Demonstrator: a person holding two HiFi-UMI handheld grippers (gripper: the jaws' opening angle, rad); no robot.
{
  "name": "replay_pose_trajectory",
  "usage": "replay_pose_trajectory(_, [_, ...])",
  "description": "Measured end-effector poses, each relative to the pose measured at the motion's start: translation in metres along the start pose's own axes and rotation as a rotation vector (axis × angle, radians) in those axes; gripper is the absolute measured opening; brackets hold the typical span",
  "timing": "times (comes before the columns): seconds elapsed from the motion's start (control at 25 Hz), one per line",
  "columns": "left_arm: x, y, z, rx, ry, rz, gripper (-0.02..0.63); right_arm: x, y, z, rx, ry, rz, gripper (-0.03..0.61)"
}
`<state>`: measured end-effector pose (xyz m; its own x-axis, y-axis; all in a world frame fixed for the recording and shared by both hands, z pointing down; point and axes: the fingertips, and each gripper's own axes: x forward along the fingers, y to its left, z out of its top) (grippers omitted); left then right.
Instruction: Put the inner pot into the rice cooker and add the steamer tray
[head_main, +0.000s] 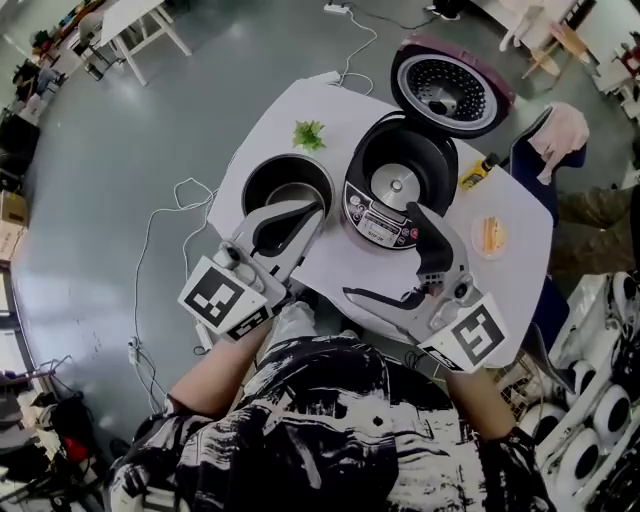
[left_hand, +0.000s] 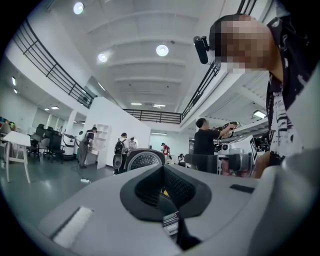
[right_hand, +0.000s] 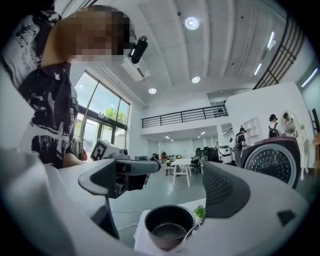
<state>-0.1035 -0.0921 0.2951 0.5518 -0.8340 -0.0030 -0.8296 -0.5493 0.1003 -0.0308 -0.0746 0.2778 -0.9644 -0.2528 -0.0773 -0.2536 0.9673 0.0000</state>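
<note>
- Pot placement first: the inner pot (head_main: 288, 186) stands upright on the white table (head_main: 330, 255), just beside the rice cooker (head_main: 400, 170) on its left, so the first step of the task is not yet done.
- The cooker's lid (head_main: 450, 88) is tipped fully back and the well is bare, probably so that the pot can go straight down into it.
- The left gripper (left_hand: 162, 170) sits low at the near rim of the pot with its jaws closed against each other and nothing between them. It looks parked rather than working.
- The right gripper (right_hand: 181, 169) has its jaws spread wide and grips nothing. The pot lies in line between them but well beyond the tips, which reads as lining up for a grab at the rim.
- The pot is a round, dark, smooth-walled bowl with a duller metal floor. A thin rim like that should suit a pinch from above.
- The cooker is glossy and dark, with a silver control panel in front. The underside of the lid is a perforated metal disc.
- The jaws are pale moulded plastic with black ribbed pads.
- A steamer tray is hard to pick out from these angles, and I cannot place one.
</note>
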Motion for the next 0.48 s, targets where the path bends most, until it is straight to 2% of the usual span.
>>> replay_pose_trajectory(0.24, [0.008, 0.065, 0.014, -0.014, -0.028, -0.058, 0.005, 0.077, -0.041, -0.006, -0.112, 0.138, -0.017, 0.526])
replay_pose_trajectory(0.36, [0.000, 0.103, 0.010, -0.032, -0.035, -0.055, 0.005, 0.125, -0.058, -0.039, -0.141, 0.263, -0.004, 0.526])
replay_pose_trajectory(0.48, [-0.016, 0.141, 0.005, -0.058, -0.042, -0.031, 0.005, 0.174, -0.073, -0.086, -0.123, 0.363, 0.000, 0.526])
